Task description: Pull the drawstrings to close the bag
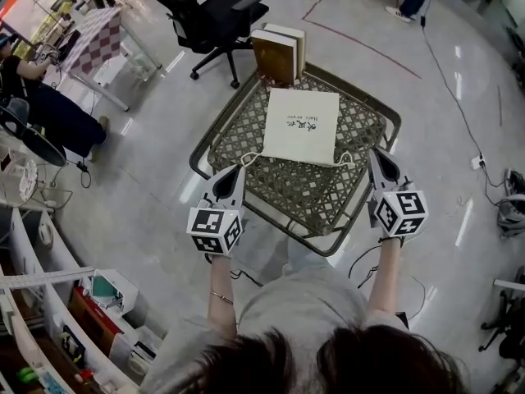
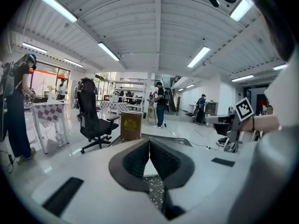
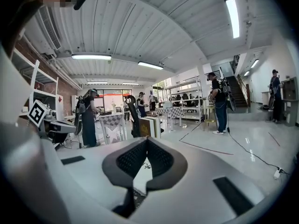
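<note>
Head view: white square fabric bag point(image 1: 300, 125) on metal lattice table point(image 1: 328, 197); left gripper point(image 1: 239, 167) at 7 o'clock, right gripper point(image 1: 374, 152) at 4 o'clock, both fully closed.

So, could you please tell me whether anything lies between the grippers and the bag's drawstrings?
Nothing visible does. The left gripper and right gripper, both shut, sit right beside the drawstrings at the near corners of the bag. The books stand at the far edge of the table, behind the bag.

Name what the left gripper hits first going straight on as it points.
Likely the drawstring loop at the near left corner of the white bag, just ahead of the left gripper; depth is unclear.
</note>
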`<action>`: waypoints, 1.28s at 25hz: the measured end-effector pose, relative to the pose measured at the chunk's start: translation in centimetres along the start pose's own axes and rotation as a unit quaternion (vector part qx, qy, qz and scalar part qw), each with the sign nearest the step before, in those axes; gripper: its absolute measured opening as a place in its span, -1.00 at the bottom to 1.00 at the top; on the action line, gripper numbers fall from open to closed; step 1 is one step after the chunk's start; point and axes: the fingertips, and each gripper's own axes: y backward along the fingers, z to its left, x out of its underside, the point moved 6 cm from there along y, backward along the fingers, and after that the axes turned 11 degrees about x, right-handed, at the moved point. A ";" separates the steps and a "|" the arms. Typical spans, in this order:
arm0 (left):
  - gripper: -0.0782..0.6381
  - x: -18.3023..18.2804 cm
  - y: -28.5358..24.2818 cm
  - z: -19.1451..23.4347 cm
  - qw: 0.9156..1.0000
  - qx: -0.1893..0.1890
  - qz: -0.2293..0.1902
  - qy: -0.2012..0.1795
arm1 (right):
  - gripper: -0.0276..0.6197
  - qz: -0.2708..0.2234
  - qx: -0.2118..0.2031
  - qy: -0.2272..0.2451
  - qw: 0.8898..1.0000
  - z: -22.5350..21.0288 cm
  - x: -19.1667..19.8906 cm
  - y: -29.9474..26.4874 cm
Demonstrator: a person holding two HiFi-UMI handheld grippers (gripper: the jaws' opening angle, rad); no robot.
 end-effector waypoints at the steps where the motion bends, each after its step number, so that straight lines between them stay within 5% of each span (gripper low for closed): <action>1: -0.71 -0.1 -0.5 0.2 1.000 0.000 0.003 0.000 | -0.85 0.003 -0.002 0.003 1.000 -0.2 0.0 -0.5; 19: -0.71 0.6 -4.4 2.1 0.998 0.014 0.059 0.023 | -0.85 0.054 -0.029 -0.024 0.998 -2.1 2.5 -4.2; 32: -0.71 4.0 -7.1 5.3 0.989 0.045 0.142 0.018 | -0.85 0.105 -0.017 -0.012 0.994 -2.0 5.7 -7.1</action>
